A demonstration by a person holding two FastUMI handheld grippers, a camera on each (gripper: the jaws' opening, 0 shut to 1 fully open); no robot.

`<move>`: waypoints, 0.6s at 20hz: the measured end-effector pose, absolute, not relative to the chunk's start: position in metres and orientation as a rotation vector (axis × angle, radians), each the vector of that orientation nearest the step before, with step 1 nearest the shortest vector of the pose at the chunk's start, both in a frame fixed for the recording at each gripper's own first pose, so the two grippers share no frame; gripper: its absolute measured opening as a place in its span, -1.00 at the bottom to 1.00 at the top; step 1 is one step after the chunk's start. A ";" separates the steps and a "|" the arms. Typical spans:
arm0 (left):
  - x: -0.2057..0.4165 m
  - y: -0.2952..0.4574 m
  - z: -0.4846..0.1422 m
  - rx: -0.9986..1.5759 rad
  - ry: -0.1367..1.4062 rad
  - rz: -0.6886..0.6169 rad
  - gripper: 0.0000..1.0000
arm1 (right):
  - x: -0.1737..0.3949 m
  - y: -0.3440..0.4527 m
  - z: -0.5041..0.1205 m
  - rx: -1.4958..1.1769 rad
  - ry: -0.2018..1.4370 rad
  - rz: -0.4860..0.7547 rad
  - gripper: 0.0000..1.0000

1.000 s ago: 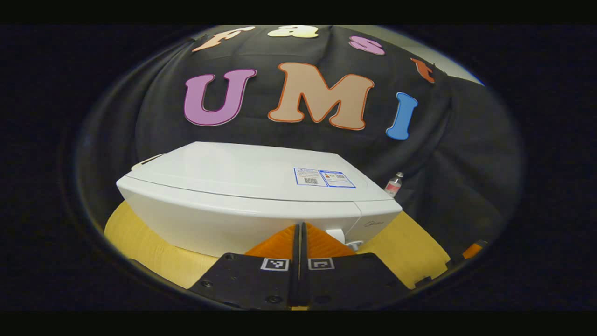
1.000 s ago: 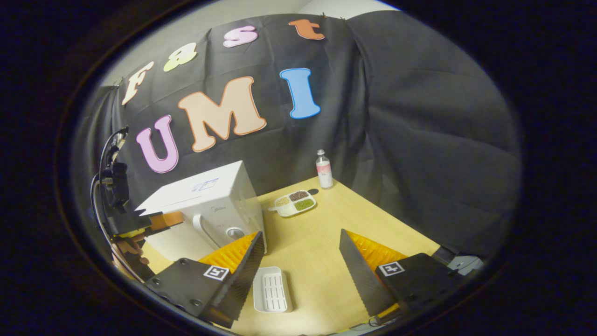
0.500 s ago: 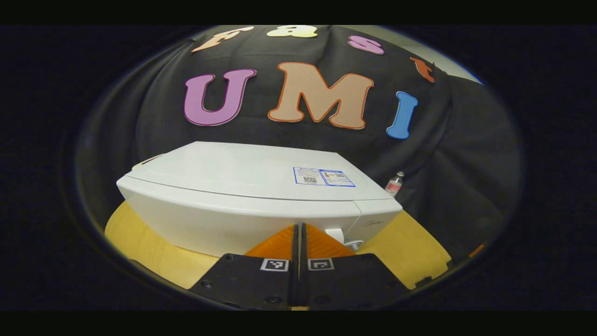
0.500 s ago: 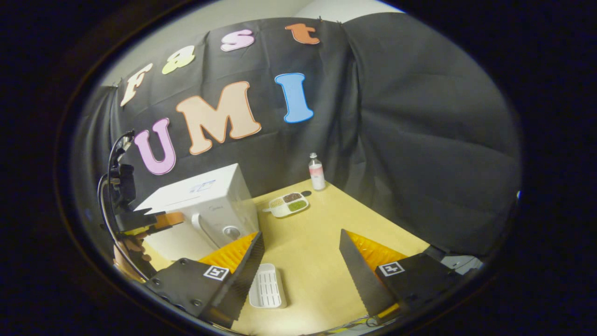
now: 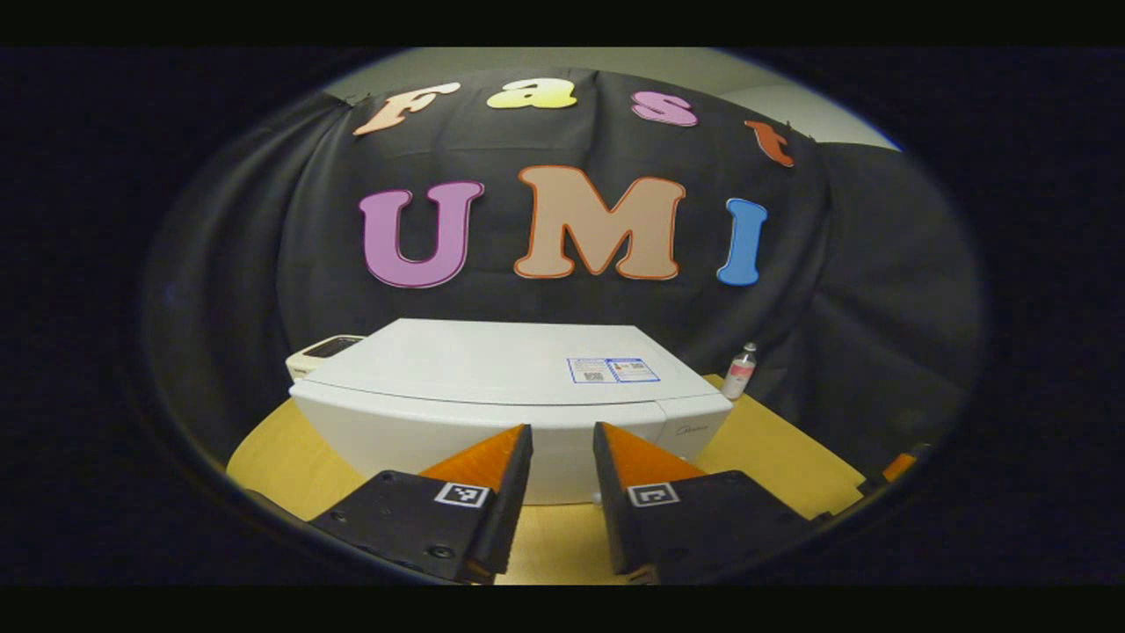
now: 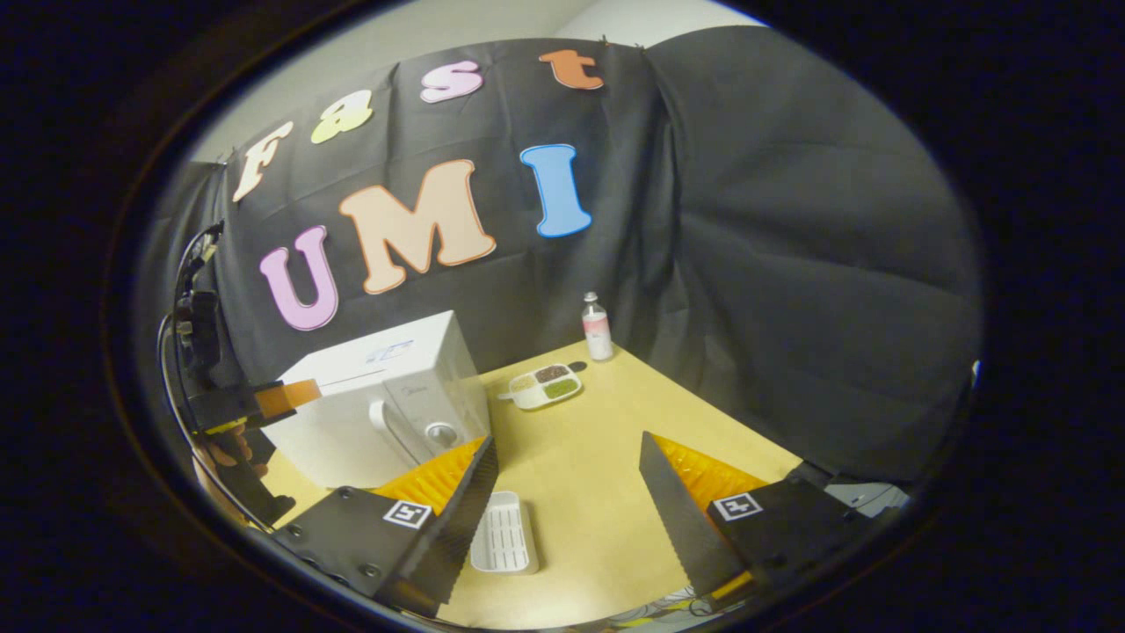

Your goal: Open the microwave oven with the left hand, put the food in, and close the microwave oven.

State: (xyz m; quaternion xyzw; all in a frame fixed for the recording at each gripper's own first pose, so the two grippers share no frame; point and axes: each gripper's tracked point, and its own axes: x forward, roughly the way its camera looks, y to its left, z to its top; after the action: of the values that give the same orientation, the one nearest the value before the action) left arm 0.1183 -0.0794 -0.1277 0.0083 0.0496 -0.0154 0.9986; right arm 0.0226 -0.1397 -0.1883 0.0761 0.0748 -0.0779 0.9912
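Note:
The white microwave (image 5: 510,387) stands on the wooden table with its door closed, just beyond my left gripper (image 5: 562,453), whose fingers are open with a narrow empty gap. In the right gripper view the microwave (image 6: 378,396) shows its front handle (image 6: 387,426) and a round knob (image 6: 439,433). The food, a white divided dish (image 6: 545,385) of grains and beans, sits to the right of the microwave near the back. My right gripper (image 6: 567,466) hangs wide open over the table, holding nothing. The left gripper (image 6: 294,393), held by a hand (image 6: 224,453), hovers at the microwave's front left.
A small bottle (image 6: 597,327) stands at the back by the cloth wall, just behind the dish. A white slotted tray (image 6: 505,545) lies on the table (image 6: 598,422) near my right gripper's left finger. A small white device (image 5: 325,349) sits behind the microwave's left side.
My left gripper has gone from shut to open and pulled back a little from the microwave's front. The right gripper has barely shifted and stays open.

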 end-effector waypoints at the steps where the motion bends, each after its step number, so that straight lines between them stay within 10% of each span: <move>1: 0.111 -0.077 -0.124 0.009 0.090 -0.030 0.12 | 0.024 -0.137 -0.183 0.143 0.143 -0.144 0.83; 5: 0.078 -0.060 -0.099 -0.046 0.051 0.003 0.99 | 0.037 -0.126 -0.144 0.146 0.087 -0.079 0.99; 12: 0.025 -0.002 -0.055 -0.033 -0.029 0.156 0.93 | 0.044 -0.100 -0.084 0.067 -0.002 0.029 0.83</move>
State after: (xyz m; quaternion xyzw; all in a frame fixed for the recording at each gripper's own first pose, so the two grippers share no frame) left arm 0.0254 -0.0025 -0.0553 -0.0164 -0.0144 0.0782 0.9967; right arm 0.0439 -0.1005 -0.0840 0.0337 -0.0012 0.0147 0.9993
